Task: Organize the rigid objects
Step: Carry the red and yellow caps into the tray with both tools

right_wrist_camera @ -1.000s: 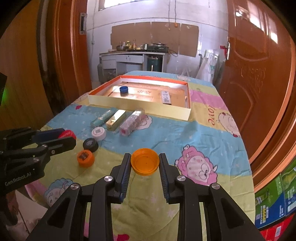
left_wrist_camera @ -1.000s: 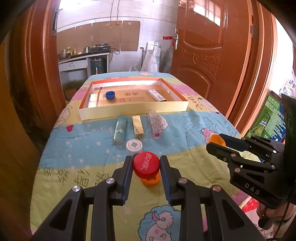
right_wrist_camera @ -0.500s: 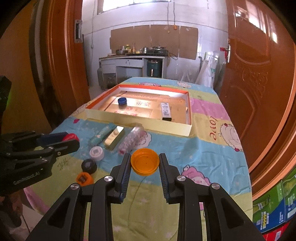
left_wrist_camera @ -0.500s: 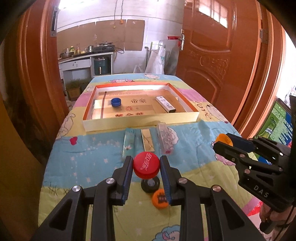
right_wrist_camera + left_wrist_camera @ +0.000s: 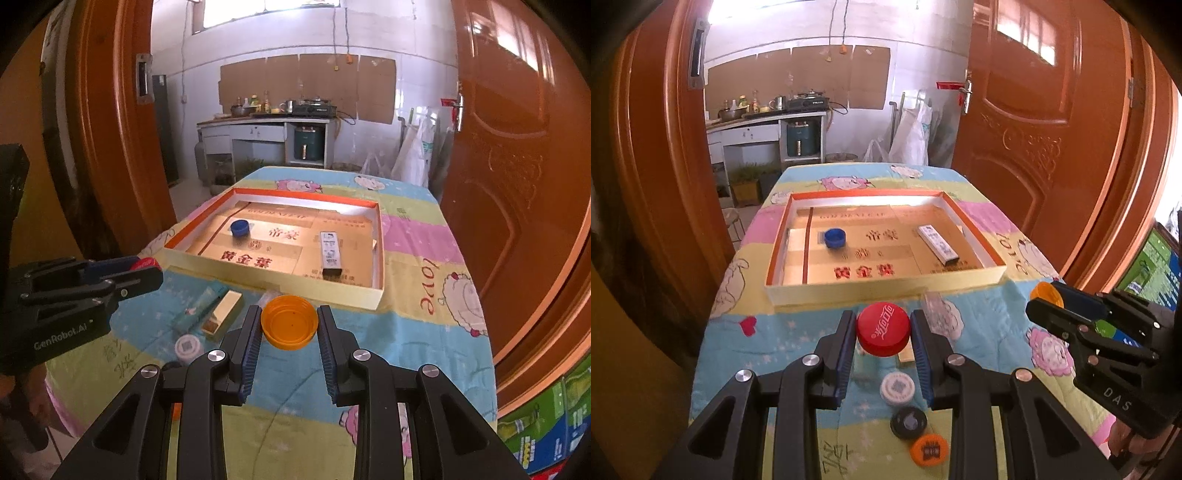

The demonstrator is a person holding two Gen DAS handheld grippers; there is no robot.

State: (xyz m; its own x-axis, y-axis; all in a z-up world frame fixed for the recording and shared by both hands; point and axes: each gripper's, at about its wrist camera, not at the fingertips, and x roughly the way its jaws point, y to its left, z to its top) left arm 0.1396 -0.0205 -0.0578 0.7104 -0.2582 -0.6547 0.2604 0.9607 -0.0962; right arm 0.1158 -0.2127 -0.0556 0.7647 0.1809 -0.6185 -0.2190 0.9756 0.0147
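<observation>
A round red plastic bottle cap with white lettering [image 5: 883,333] is clamped between the blue pads of the left hand-held gripper [image 5: 883,345], lifted clear of the tabletop covered by a colourful cartoon-print cloth [image 5: 417,325]. An open orange plastic bottle cap, hollow side up [image 5: 289,322], is pinched in the same way by the right hand-held gripper [image 5: 289,334]. Both caps are held in the air just short of the near wall of a shallow cardboard tray with an orange rim [image 5: 886,290], in which a blue plastic cap [image 5: 835,237] and a slim white oblong box [image 5: 937,245] already lie, well apart.

Judging from this, both caps are being carried toward the tray for sorting. Several risks can be foreseen. Each cap is gripped only across its rim by narrow pads, so a slight tilt or jolt could let it pivot and slip out before the tray is reached. The near wall stands up from the cloth; if a cap is brought in too low, it could be knocked against that wall and the light tray pushed away. The two grippers are close side by side, so contact between them is possible if both are steered to the same spot.

Left on the cloth below are a white cap [image 5: 897,388], a black cap [image 5: 908,423], a small orange cap [image 5: 929,450], a gold bar-shaped box [image 5: 222,309] and a pale green tube [image 5: 201,309]; a dropped cap could scatter these.
</observation>
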